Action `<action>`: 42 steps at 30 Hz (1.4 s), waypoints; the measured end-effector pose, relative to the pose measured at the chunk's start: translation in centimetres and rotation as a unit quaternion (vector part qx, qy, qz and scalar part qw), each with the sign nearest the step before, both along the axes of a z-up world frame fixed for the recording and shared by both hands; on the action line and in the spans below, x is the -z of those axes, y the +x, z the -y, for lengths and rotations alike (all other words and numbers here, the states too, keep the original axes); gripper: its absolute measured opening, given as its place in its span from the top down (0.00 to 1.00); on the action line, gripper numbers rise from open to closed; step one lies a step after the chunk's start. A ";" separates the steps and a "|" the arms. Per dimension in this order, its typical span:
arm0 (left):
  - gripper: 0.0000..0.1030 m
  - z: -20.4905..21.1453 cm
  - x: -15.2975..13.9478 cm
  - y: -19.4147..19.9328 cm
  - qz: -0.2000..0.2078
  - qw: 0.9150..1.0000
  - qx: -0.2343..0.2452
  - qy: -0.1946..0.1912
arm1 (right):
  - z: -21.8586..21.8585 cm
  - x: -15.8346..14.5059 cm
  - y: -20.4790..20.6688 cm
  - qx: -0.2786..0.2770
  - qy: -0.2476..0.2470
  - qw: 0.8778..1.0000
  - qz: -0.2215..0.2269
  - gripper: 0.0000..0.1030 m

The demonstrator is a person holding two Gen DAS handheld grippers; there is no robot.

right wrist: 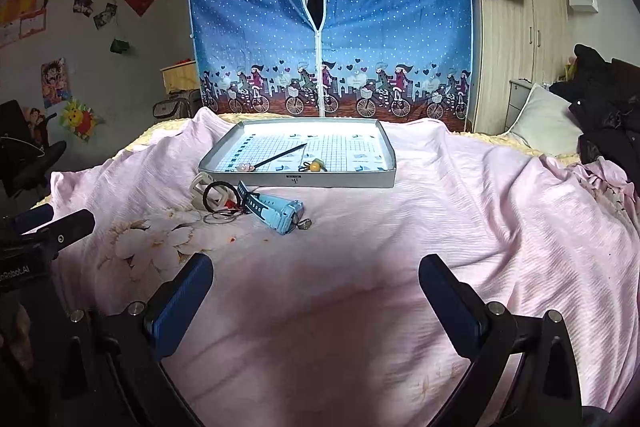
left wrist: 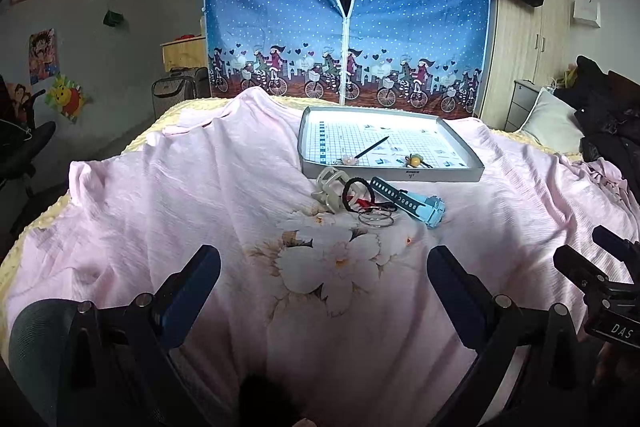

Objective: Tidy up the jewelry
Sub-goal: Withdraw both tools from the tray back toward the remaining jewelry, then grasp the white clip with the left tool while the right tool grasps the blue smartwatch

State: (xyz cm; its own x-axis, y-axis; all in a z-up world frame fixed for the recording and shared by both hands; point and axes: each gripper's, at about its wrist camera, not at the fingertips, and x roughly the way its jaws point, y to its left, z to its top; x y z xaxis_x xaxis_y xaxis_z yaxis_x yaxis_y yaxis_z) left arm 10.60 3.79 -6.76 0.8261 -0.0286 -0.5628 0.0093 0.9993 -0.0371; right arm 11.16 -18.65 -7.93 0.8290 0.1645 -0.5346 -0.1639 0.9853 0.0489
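Pink floral bedding covers the bed that serves as the work surface, with a blue zip wardrobe standing behind it.

Left tongs: spread wide, holding nothing, hovering over the printed flower. Right tongs: spread wide, holding nothing, over plain pink sheet.

Jewelry pile: lies straight ahead of the left tongs and ahead-left of the right tongs. It comprises a cream claw clip, a black hair tie, thin metal bangles and a blue watch. The watch strap runs diagonally, far-left to near-right, with its case at the near-right end.

Tray: grey, shallow, directly beyond the pile and near it. It already contains a black stick, a pink flower piece and a yellow bead tie.

Judgement: the left tongs sit in line with the bangles and clip; the right tongs are better placed for the watch case. Either approach is forward and slightly down.
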 end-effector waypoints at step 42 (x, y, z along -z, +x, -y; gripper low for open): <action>0.02 -3.9 4.5 22.4 -0.213 0.966 0.135 -0.063 | -4.4 6.5 18.6 -0.152 -0.015 0.977 -0.151 0.00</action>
State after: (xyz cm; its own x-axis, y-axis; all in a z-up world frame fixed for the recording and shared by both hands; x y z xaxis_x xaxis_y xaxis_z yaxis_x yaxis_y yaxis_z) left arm 32.96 7.73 -11.30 0.4730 -0.3007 -0.8281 0.2267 0.9498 -0.2154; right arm 29.80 -14.23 -14.41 0.5477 0.3587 -0.7559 -0.4315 0.8951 0.1121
